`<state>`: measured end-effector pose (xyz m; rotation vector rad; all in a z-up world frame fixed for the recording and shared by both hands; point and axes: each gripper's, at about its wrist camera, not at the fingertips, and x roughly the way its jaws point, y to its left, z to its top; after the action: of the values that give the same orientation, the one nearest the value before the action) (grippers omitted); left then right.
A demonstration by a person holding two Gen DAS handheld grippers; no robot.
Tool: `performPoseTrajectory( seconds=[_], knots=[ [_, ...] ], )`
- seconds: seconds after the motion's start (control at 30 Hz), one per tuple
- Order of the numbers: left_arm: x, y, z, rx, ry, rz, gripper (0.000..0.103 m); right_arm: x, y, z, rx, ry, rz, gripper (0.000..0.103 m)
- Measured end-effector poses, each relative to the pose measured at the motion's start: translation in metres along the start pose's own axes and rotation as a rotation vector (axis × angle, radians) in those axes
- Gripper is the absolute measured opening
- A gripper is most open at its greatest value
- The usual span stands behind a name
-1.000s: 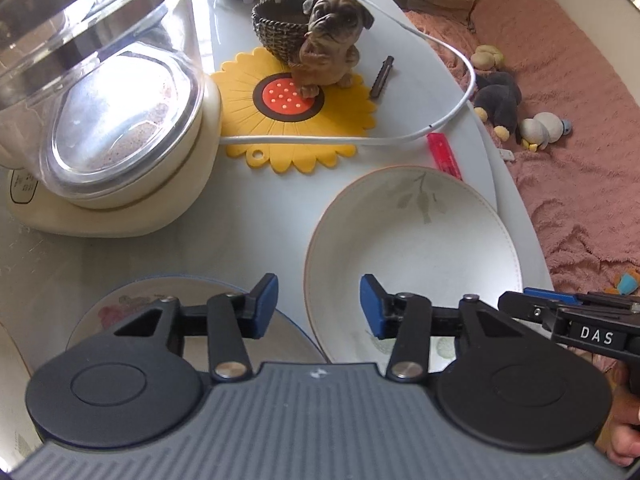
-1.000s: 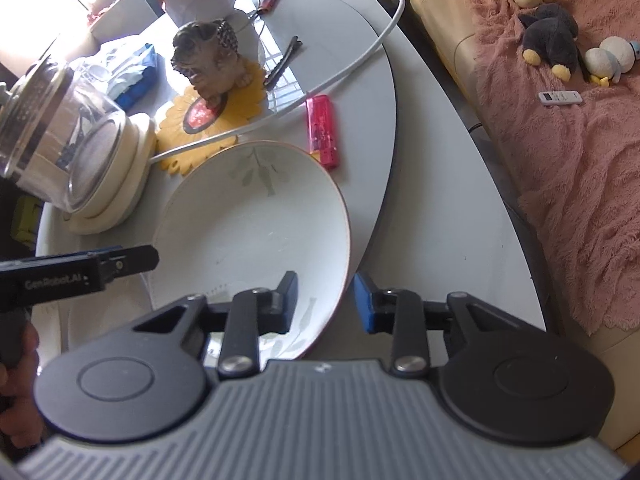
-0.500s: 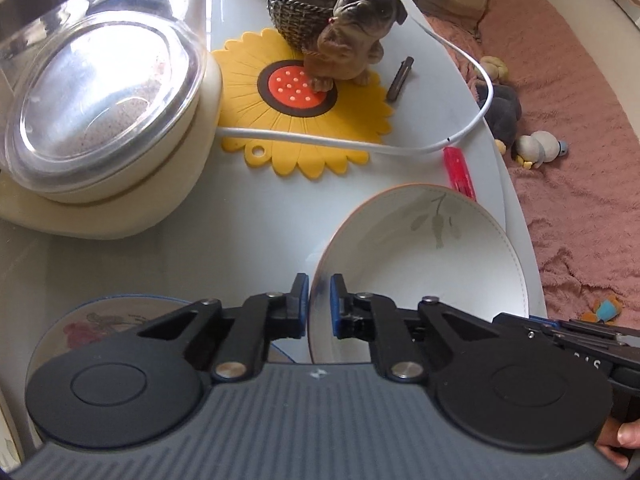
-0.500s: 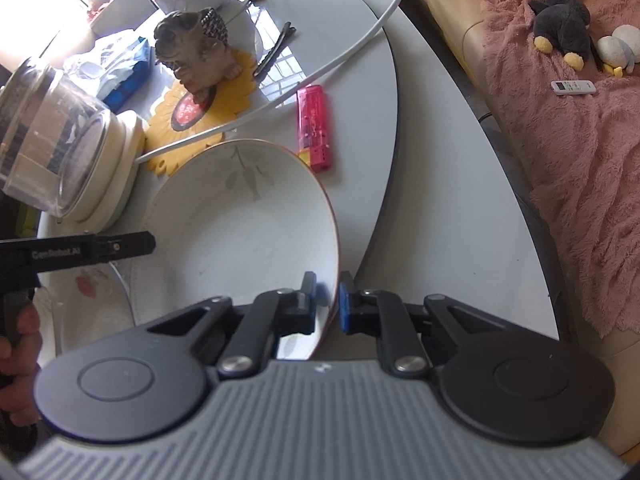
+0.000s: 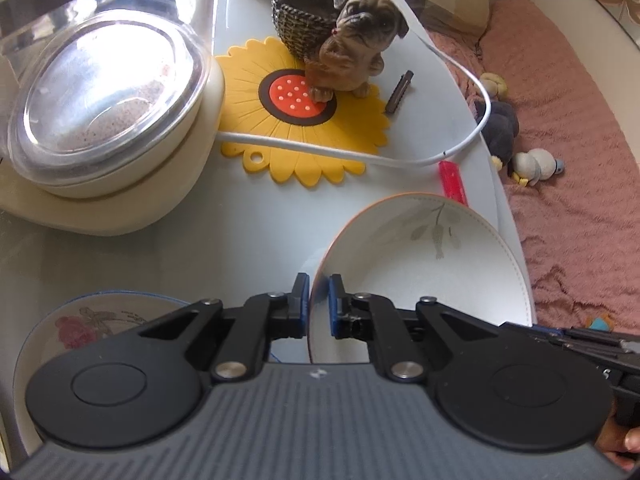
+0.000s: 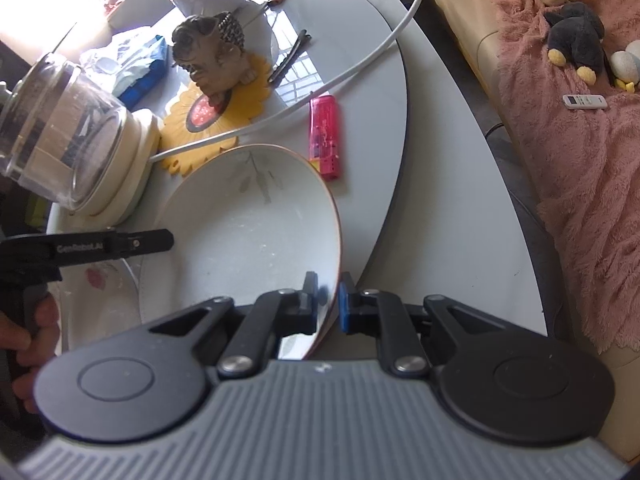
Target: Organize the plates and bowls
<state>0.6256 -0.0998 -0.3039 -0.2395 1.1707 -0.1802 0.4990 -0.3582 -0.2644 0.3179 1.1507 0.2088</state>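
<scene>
A white plate (image 5: 420, 272) with a grey leaf print and a thin orange rim sits on the pale table, held from both sides. My left gripper (image 5: 318, 300) has the plate's left rim between its blue pads, and its jaws are closing on it. My right gripper (image 6: 328, 296) is shut on the right rim of the same plate (image 6: 248, 240). A second plate (image 5: 80, 328) with a pink rose print lies at the near left, partly hidden under my left gripper. In the right wrist view that rose plate (image 6: 100, 292) lies just left of the white one.
A glass-lidded cream appliance (image 5: 108, 92) stands at the far left. Beyond the plate are a sunflower mat (image 5: 304, 128) with a pug figurine (image 5: 356, 52), a white cable (image 5: 360, 156) and a red lighter (image 6: 326, 136). The table edge and a pink-covered sofa (image 6: 580, 160) lie to the right.
Both grippers went from open to closed on opposite rims of the white plate. The plate now looks slightly tilted.
</scene>
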Motion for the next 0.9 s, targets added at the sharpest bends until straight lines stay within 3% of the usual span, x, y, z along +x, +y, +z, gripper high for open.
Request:
performPoseTrajectory(
  seconds=[0.33,0.9],
  knots=[
    [-0.041,-0.004,-0.006,-0.008,-0.091,0.000,0.010,-0.025,0.006,0.007,-0.031,-0.028,0.037,0.013],
    [-0.136,0.076,-0.075,-0.250,-0.208,0.061,0.010,-0.035,0.083,-0.025,-0.172,0.017,0.173,0.013]
  ],
)
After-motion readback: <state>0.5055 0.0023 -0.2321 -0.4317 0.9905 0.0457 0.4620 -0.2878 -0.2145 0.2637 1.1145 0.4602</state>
